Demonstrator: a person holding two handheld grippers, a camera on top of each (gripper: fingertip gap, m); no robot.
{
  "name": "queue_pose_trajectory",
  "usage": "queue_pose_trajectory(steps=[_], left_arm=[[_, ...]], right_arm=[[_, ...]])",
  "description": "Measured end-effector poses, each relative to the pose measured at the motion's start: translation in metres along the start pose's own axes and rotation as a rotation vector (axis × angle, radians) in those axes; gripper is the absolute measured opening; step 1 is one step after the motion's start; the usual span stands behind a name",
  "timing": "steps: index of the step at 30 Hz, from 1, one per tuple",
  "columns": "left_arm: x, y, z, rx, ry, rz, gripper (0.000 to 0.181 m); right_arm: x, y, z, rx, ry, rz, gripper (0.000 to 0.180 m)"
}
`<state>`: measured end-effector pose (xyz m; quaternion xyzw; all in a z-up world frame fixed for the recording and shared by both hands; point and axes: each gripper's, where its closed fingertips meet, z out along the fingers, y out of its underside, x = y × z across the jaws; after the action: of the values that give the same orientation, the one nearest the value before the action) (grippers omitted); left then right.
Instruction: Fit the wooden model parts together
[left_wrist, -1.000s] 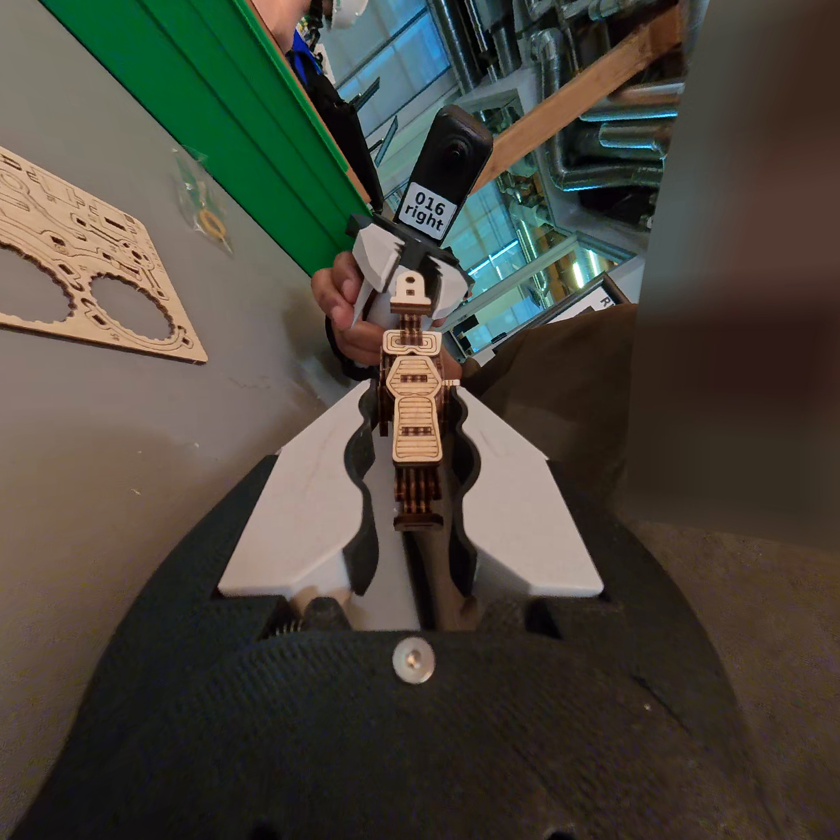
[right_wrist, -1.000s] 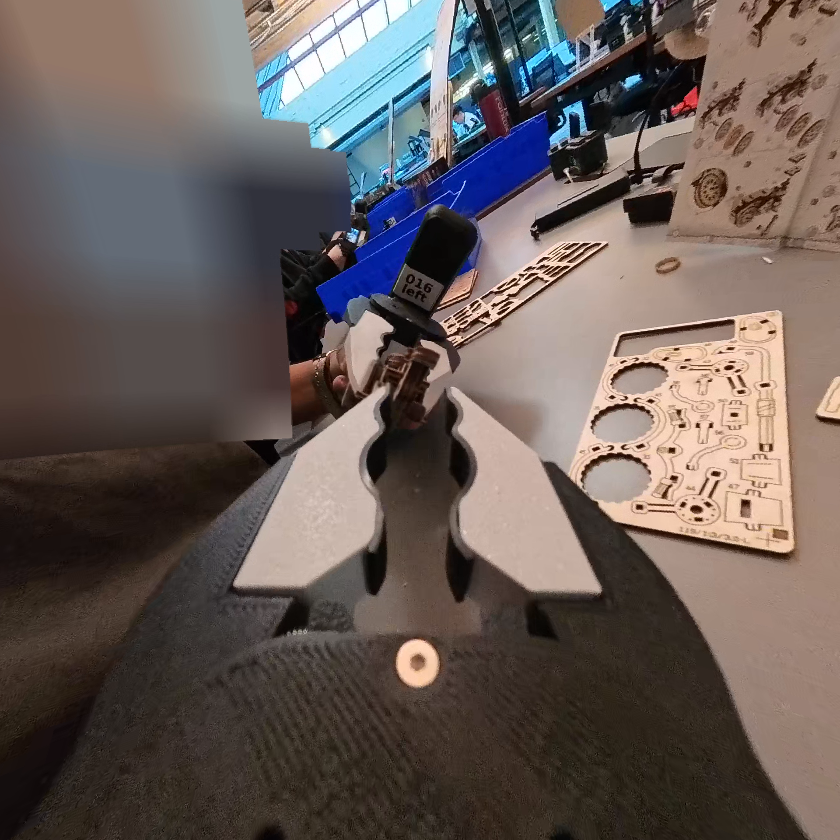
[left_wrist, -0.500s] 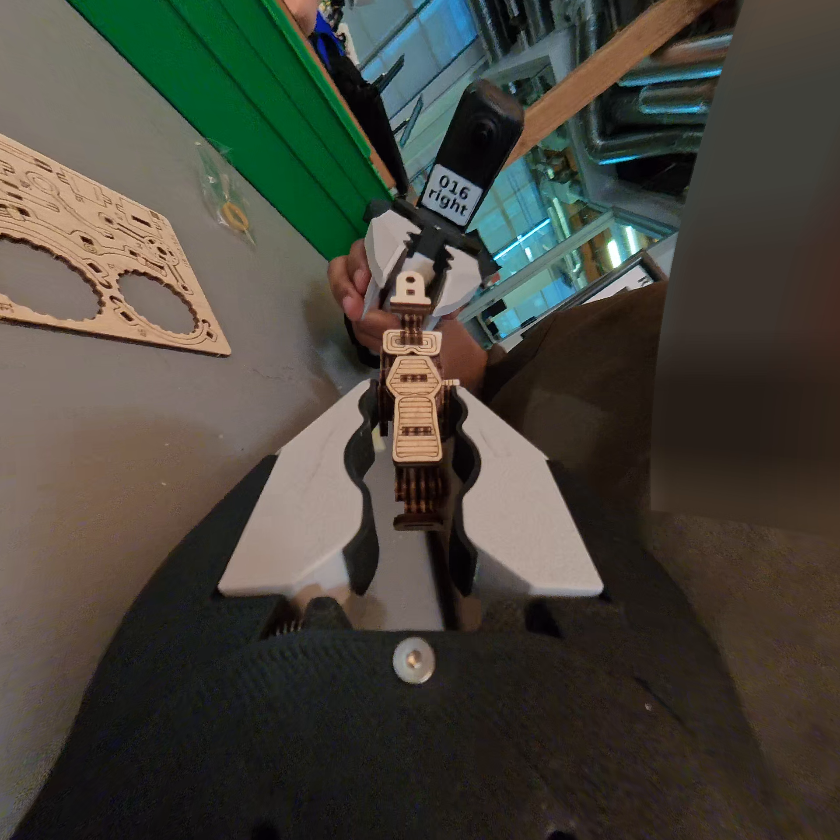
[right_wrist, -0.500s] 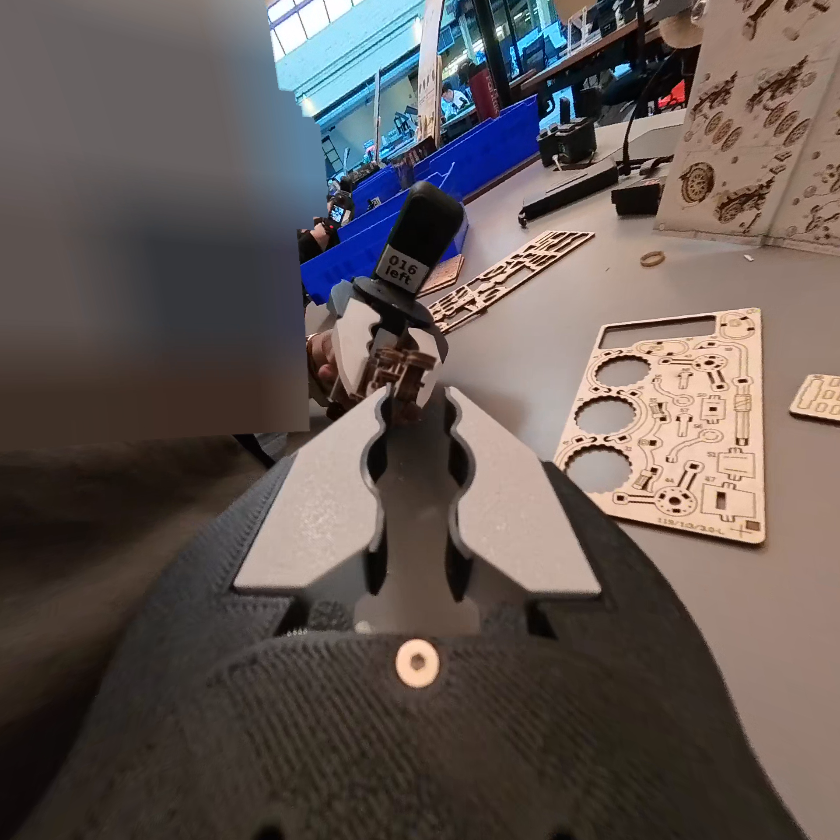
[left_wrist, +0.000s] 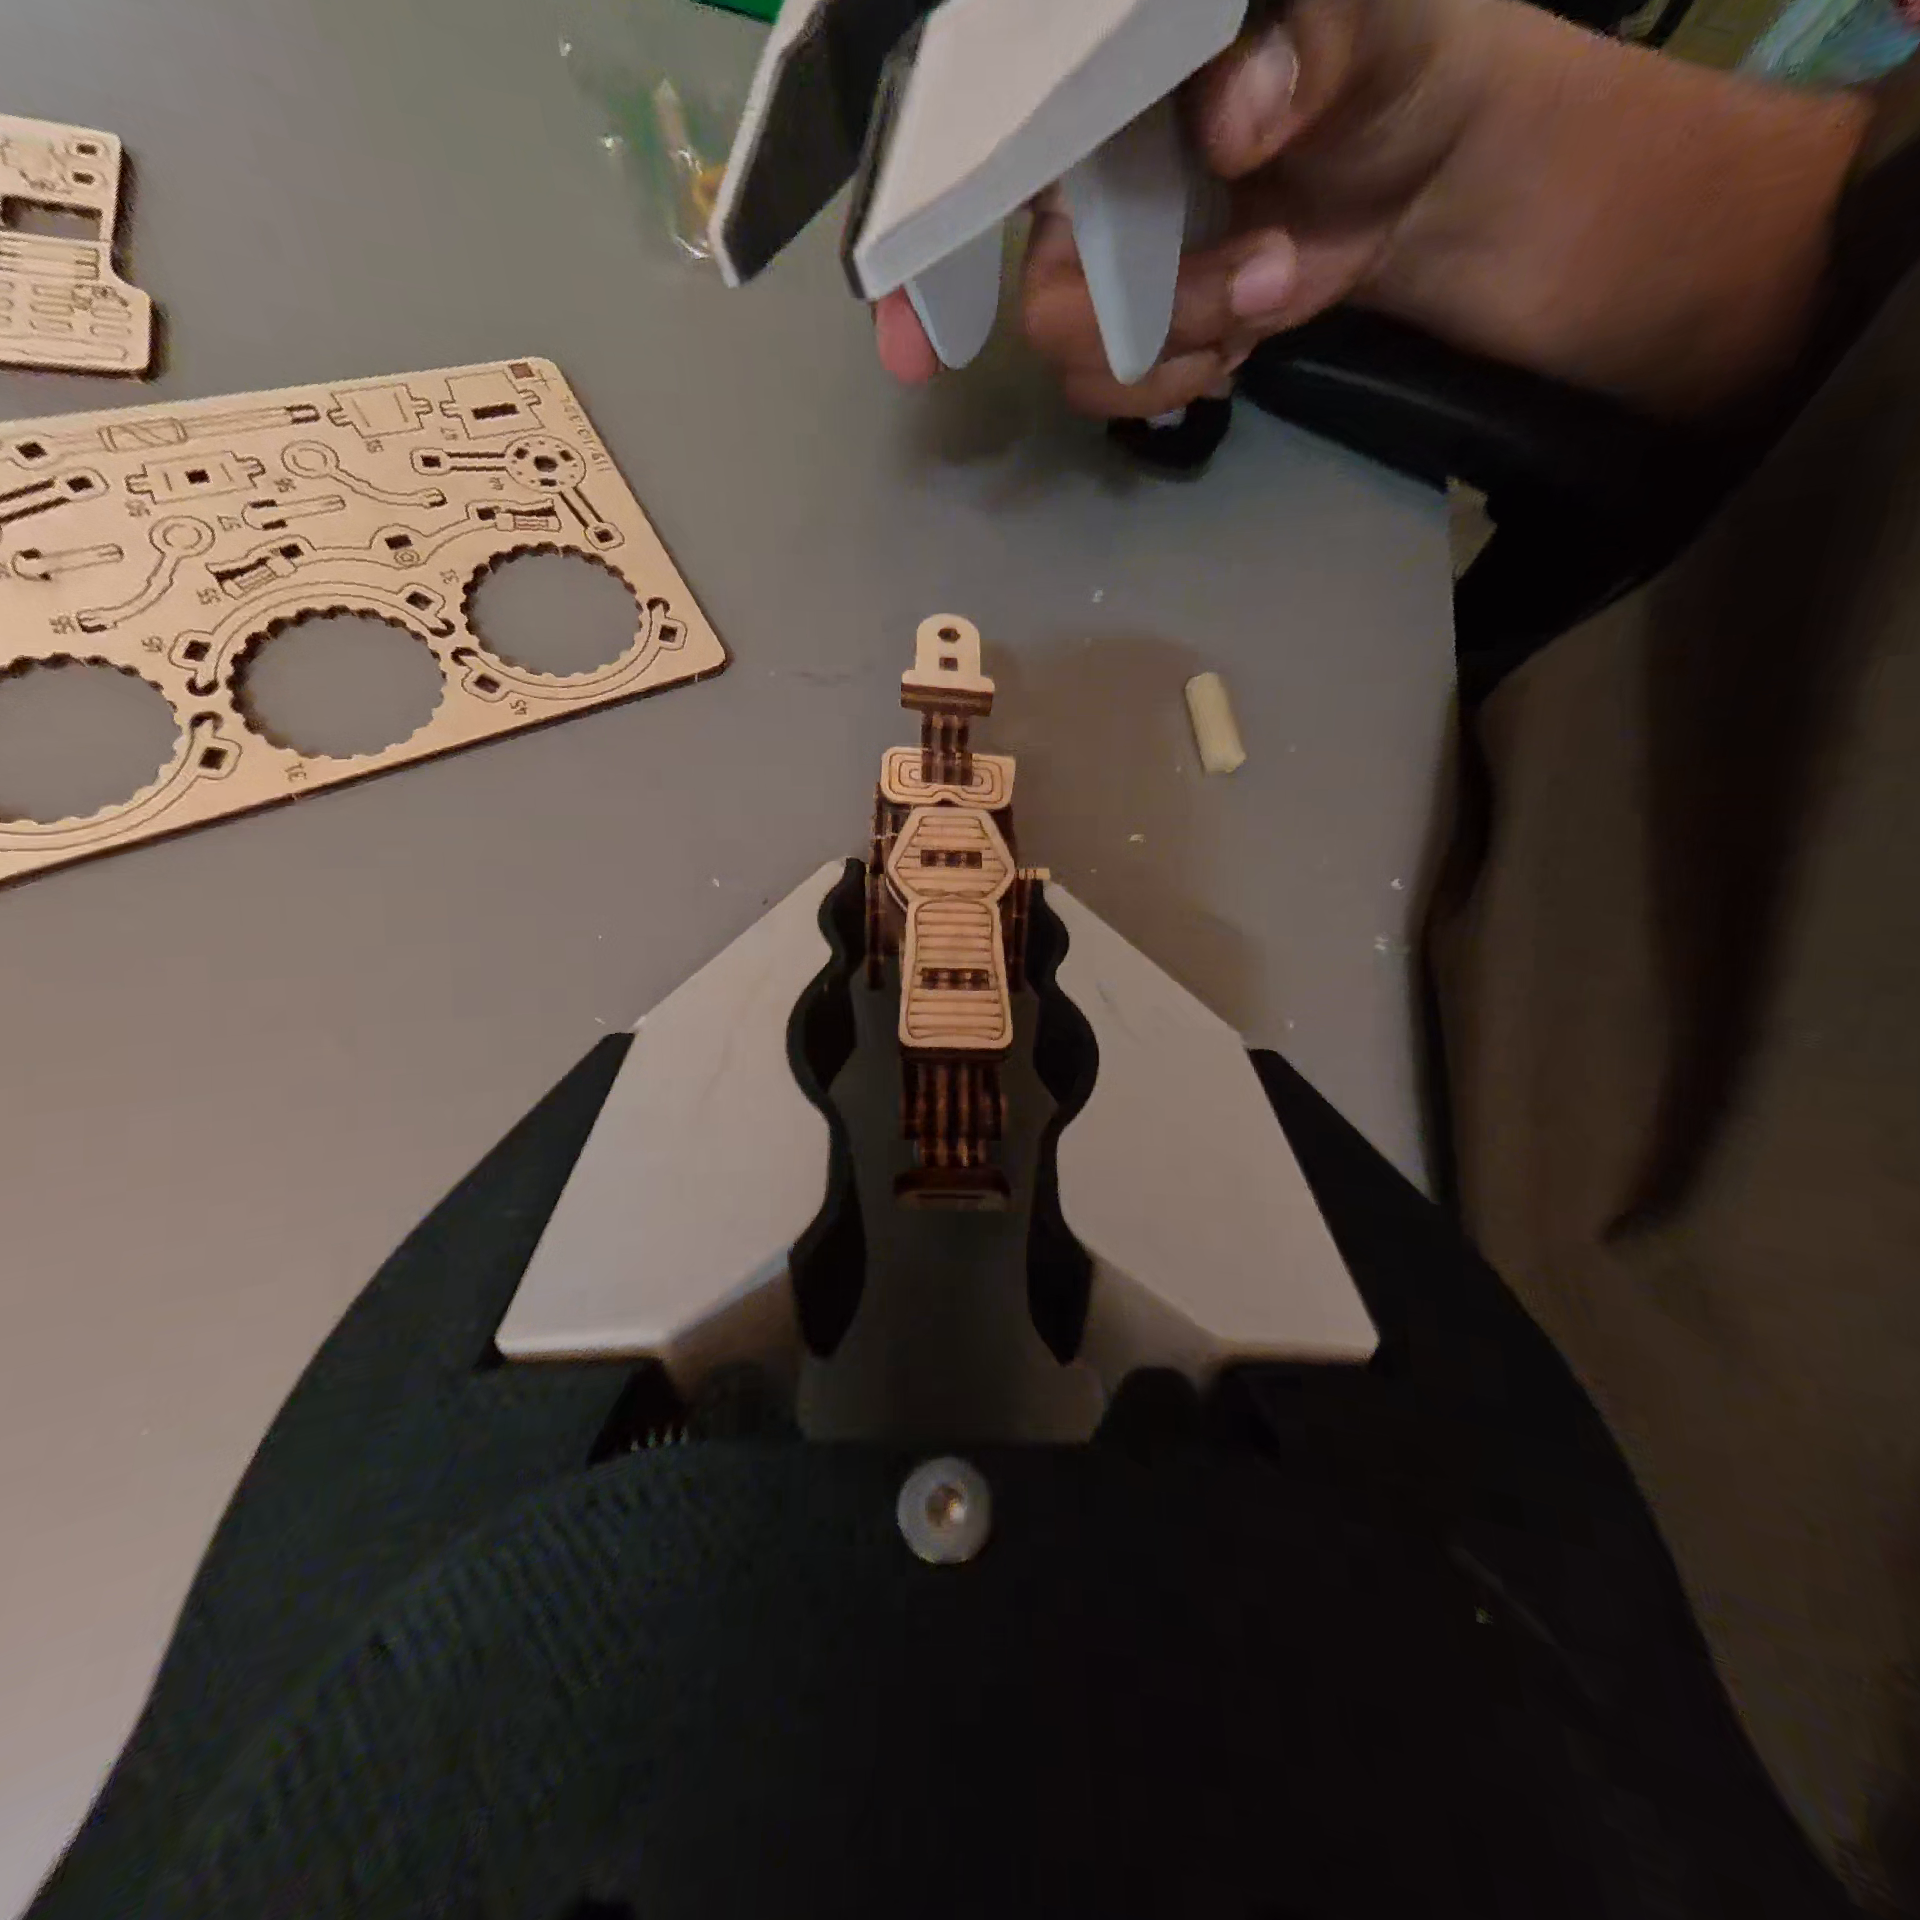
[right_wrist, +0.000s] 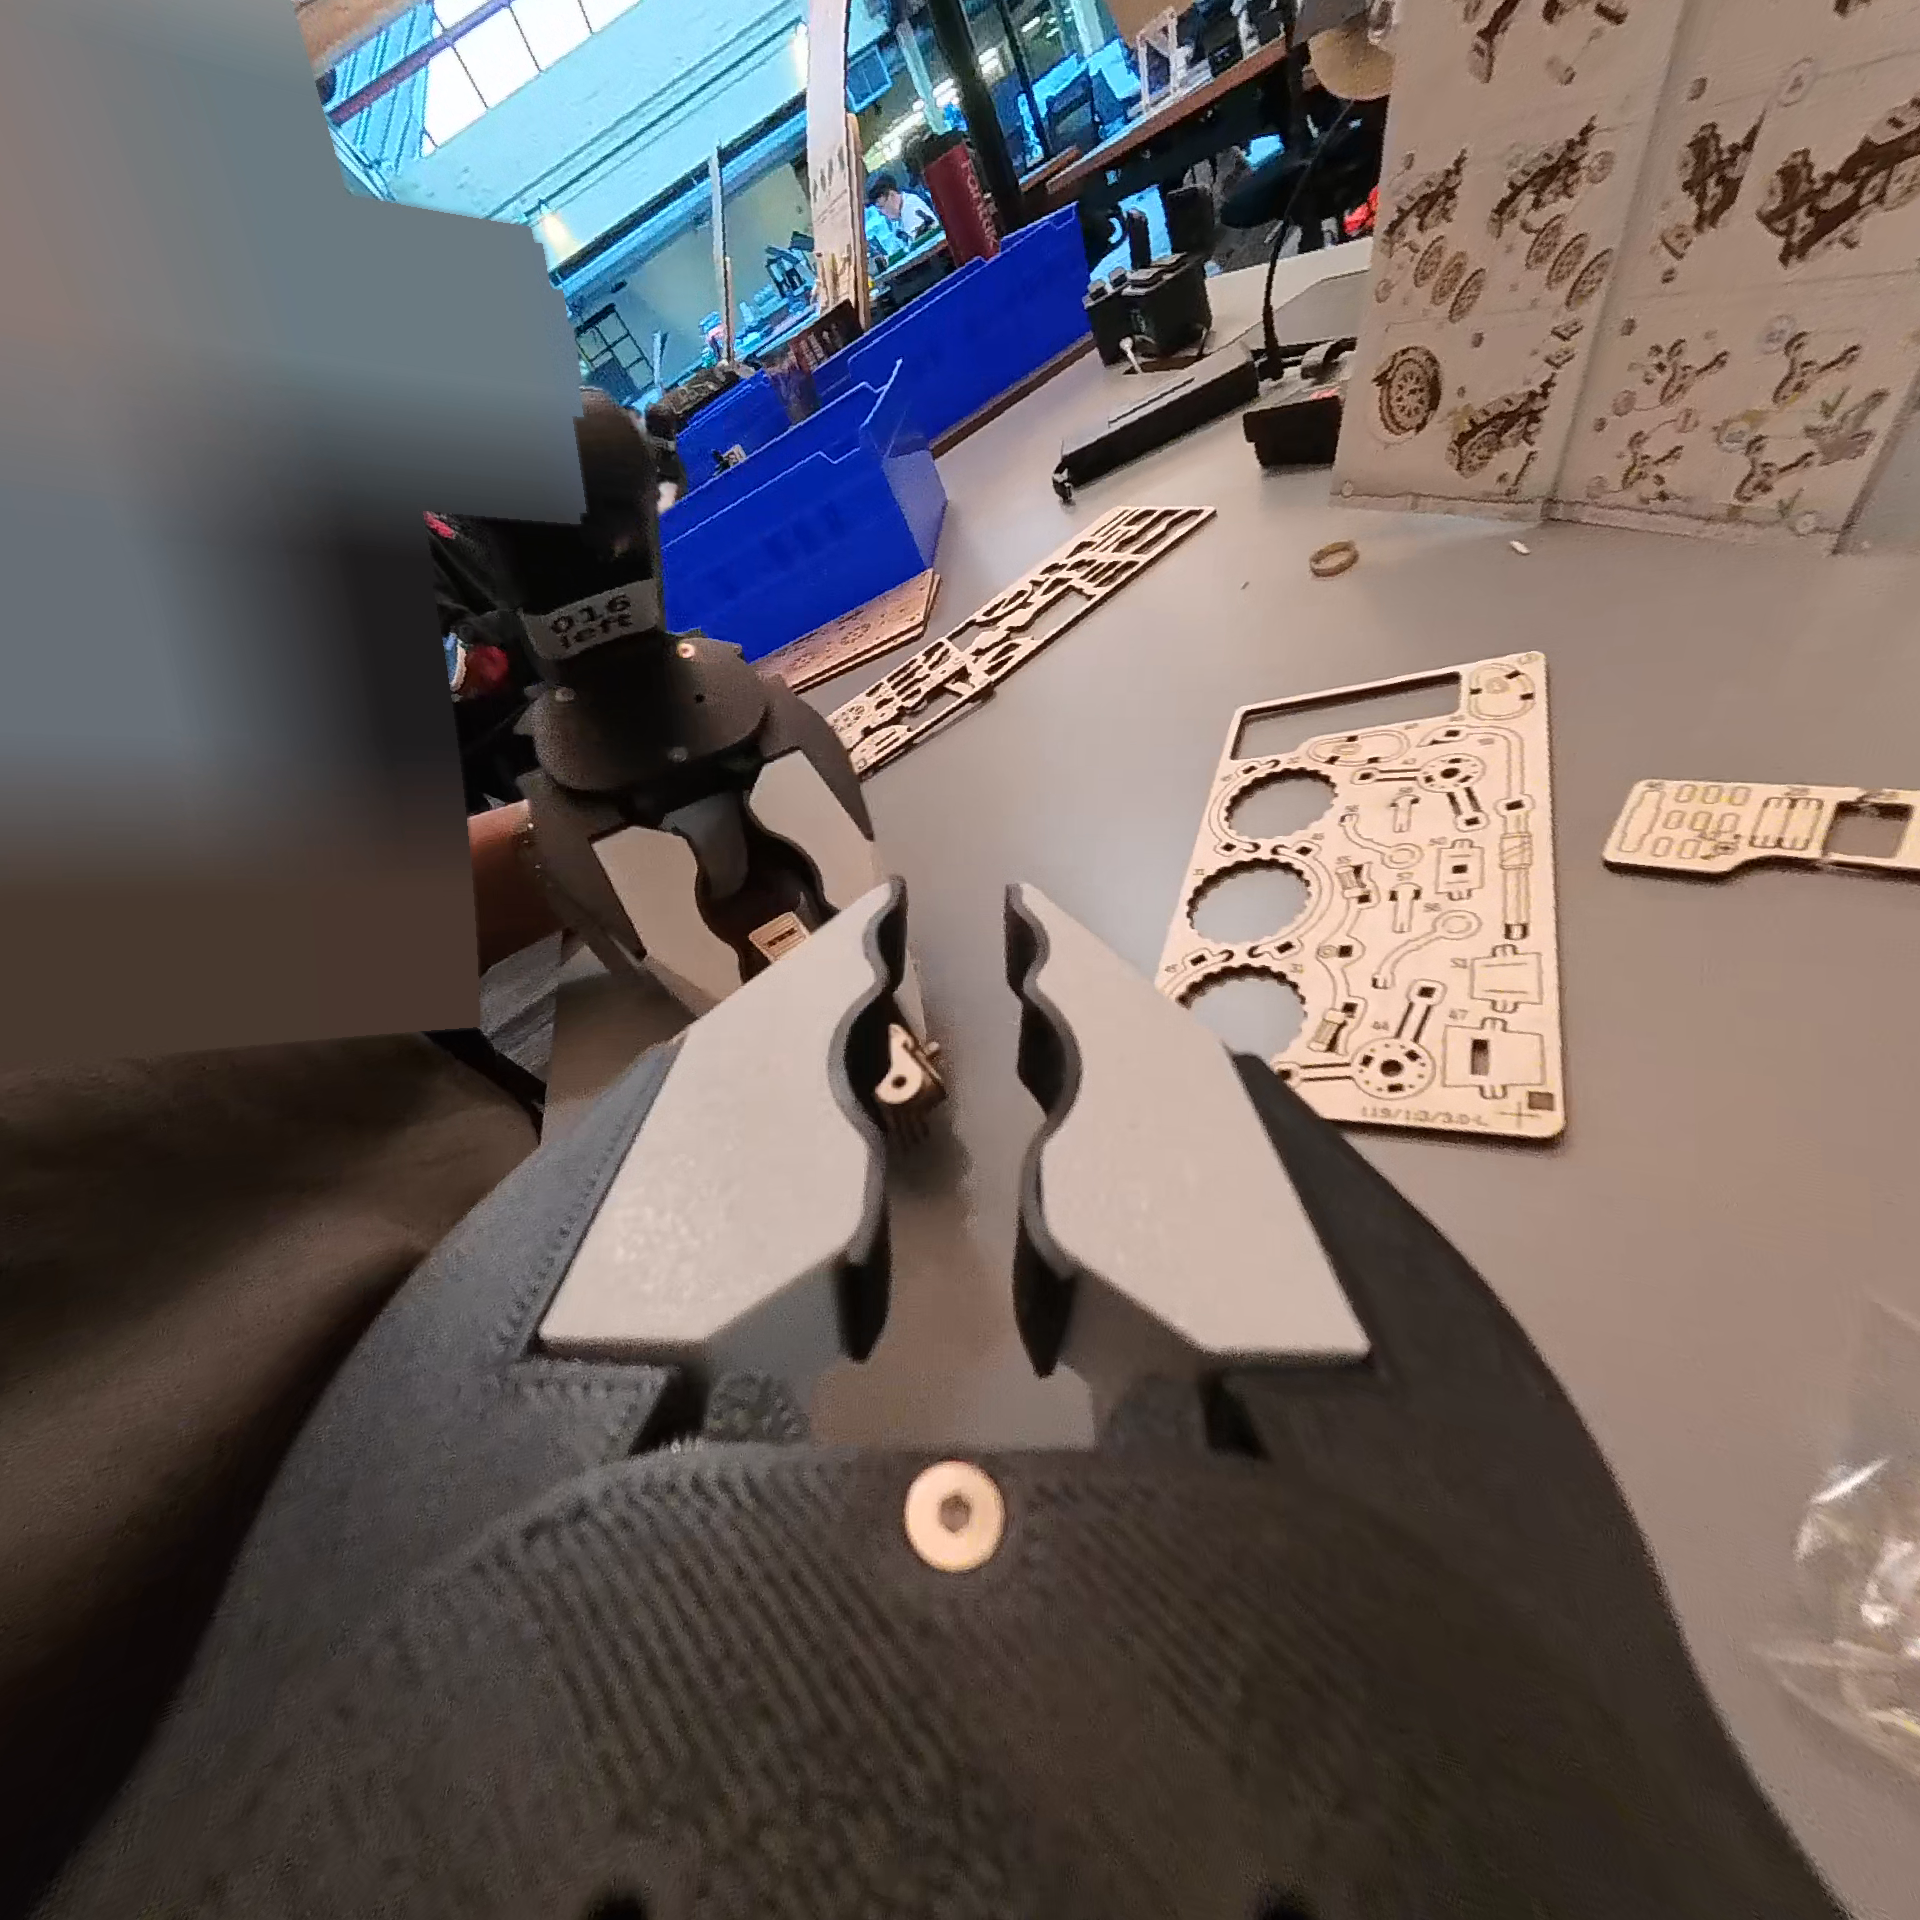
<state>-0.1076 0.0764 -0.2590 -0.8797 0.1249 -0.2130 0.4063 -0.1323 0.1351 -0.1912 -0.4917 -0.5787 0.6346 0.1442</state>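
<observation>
My left gripper (left_wrist: 948, 875) is shut on a small layered wooden model (left_wrist: 951, 935). The model's narrow tabbed end sticks out past the fingertips, over the grey table (left_wrist: 416, 1039). My right gripper (right_wrist: 956, 899) is open and holds nothing. It hangs above and beyond the model, as the left wrist view (left_wrist: 831, 197) shows. In the right wrist view the model's tabbed end (right_wrist: 902, 1075) shows low in the gap, close to the left finger. The left gripper (right_wrist: 707, 862) faces it from behind.
A laser-cut wooden sheet (left_wrist: 312, 613) with round holes lies left of the model; the right wrist view (right_wrist: 1403, 914) also shows it. A small pale cylinder (left_wrist: 1216, 722), a smaller wooden piece (right_wrist: 1766, 831), a long sheet (right_wrist: 1018, 623), blue bins (right_wrist: 810, 499), an instruction sheet (right_wrist: 1662, 260) and a plastic bag (left_wrist: 665, 156) are around. The small pale cylinder (left_wrist: 1216, 722) is about 8 cm from my left fingertips.
Both grippers have tipped down toward the table. The right gripper has drawn off the model's tabbed end and now hangs above it. The left keeps its hold.
</observation>
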Motion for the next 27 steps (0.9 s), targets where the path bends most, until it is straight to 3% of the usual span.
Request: queue_pose_trajectory(steps=[27], left_arm=[[-0.004, 0.005, 0.006, -0.051, -0.047, 0.02, 0.03]], right_arm=[[0.007, 0.017, 0.005, -0.097, 0.068, -0.073, 0.016]])
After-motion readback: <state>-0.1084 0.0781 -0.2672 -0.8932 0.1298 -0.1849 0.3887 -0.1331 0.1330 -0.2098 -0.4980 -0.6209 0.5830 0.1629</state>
